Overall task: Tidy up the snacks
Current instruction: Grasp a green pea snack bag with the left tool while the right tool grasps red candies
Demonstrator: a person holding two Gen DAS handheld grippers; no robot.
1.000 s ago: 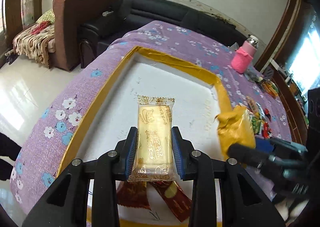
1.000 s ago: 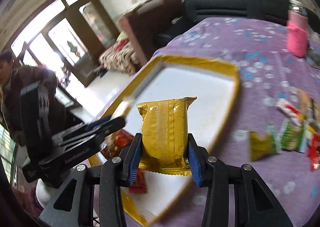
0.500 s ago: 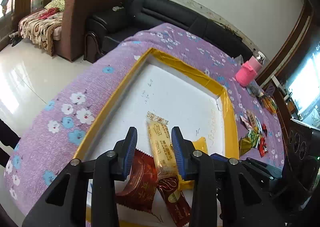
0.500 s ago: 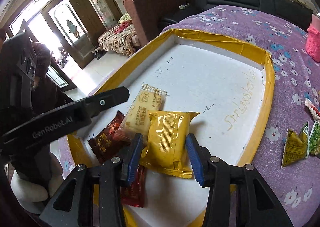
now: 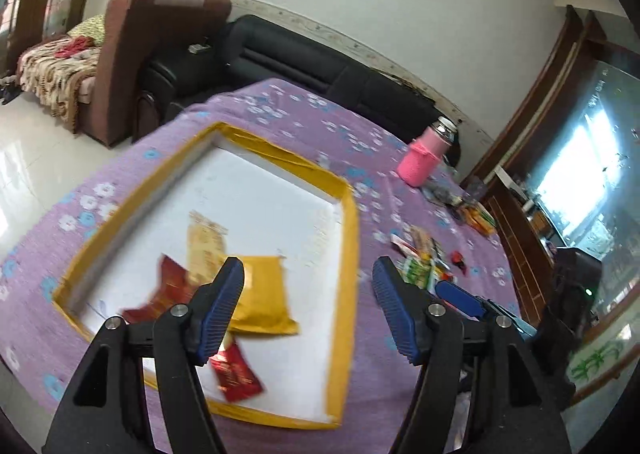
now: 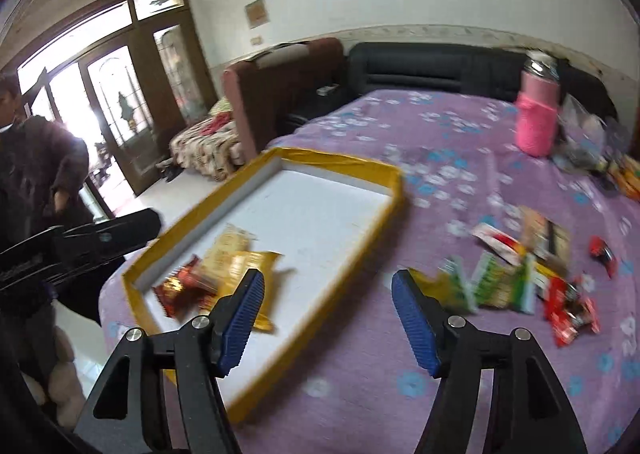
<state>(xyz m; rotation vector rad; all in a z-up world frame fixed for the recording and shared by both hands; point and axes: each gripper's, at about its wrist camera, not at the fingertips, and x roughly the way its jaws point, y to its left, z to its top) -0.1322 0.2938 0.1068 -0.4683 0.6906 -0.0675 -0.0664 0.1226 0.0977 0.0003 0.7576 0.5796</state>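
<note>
A white tray with a yellow rim lies on the purple flowered cloth. In its near corner lie a gold packet, a pale yellow biscuit packet and red packets. My left gripper is open and empty, raised above the tray's near right part. My right gripper is open and empty, above the tray's right rim. Several loose snacks lie on the cloth to the right of the tray.
A pink bottle stands at the far right of the table. More packets lie at the right edge. A black sofa and a brown armchair stand behind. A person stands at the left.
Both grippers have opened, released the pale yellow and gold packets into the tray, and drawn back upward. The right gripper has swung right toward the loose snacks.
</note>
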